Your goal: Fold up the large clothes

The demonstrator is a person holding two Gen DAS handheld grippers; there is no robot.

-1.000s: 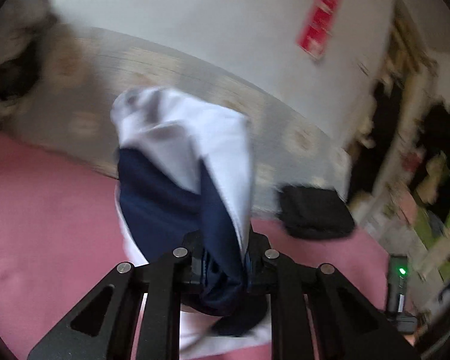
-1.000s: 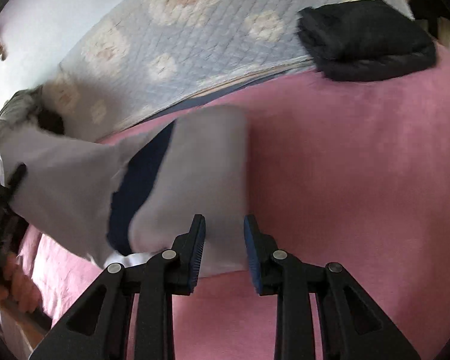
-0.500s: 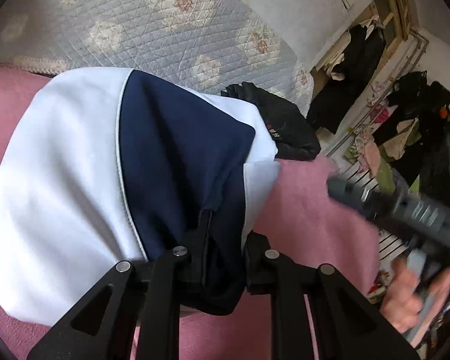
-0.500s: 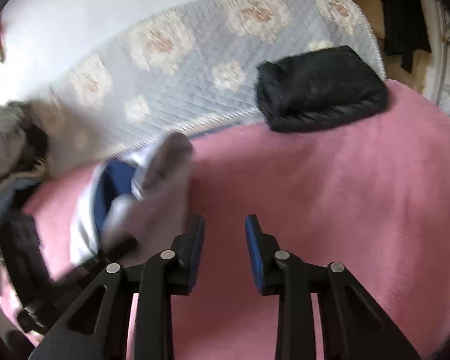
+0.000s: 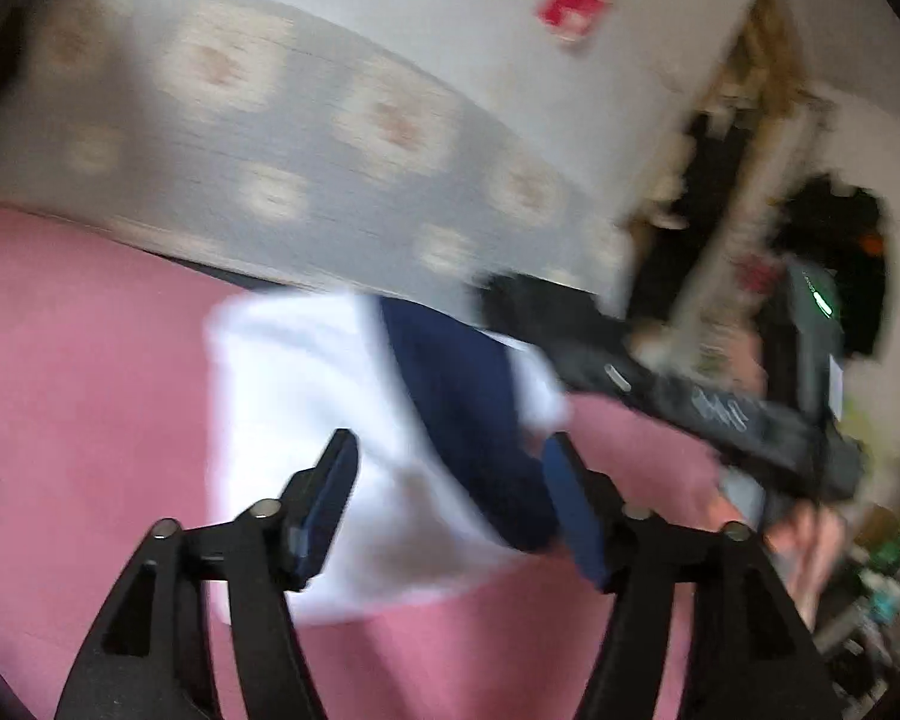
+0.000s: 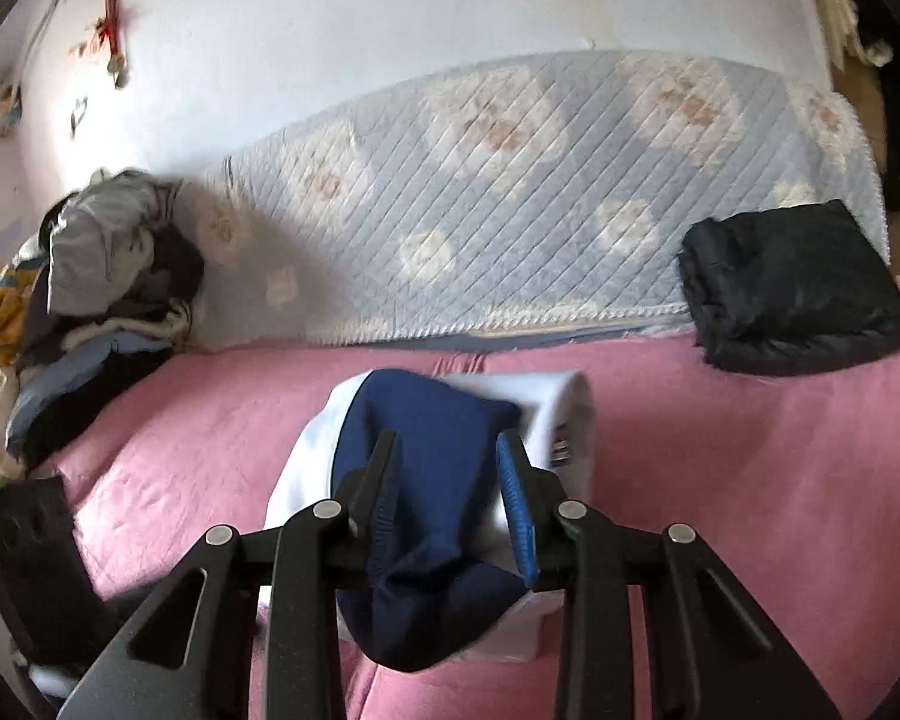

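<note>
The left gripper (image 5: 450, 468) stands with its jaws apart; they have just been opening, and the folded white-and-navy garment (image 5: 306, 396) lies between and beyond them, with no pad pressing on it. The view is blurred, so contact at the right-hand pad cannot be ruled out. The right gripper (image 6: 447, 468) holds its jaws partly apart and has just been opening slightly; the navy panel of the garment (image 6: 432, 420) shows in the gap between them, and whether the pads bear on the cloth cannot be told from this view.

The garment rests on the pink bed cover (image 6: 750, 510), near the middle of the bed, as a compact bundle. In the right wrist view its long axis runs away from the gripper toward the quilted blue mattress pad (image 6: 510, 192) propped against the wall. The bundle lies directly ahead of both grippers; the right gripper appears to be the closer of the two, sitting over the near navy end.

A folded black garment (image 6: 792, 294) lies well apart at the far right of the bed, and a pile of unfolded clothes (image 6: 90, 276) sits at the far left

Judged from the layout, the bundle appears folded and released, with transfer or a final tuck remaining
</note>
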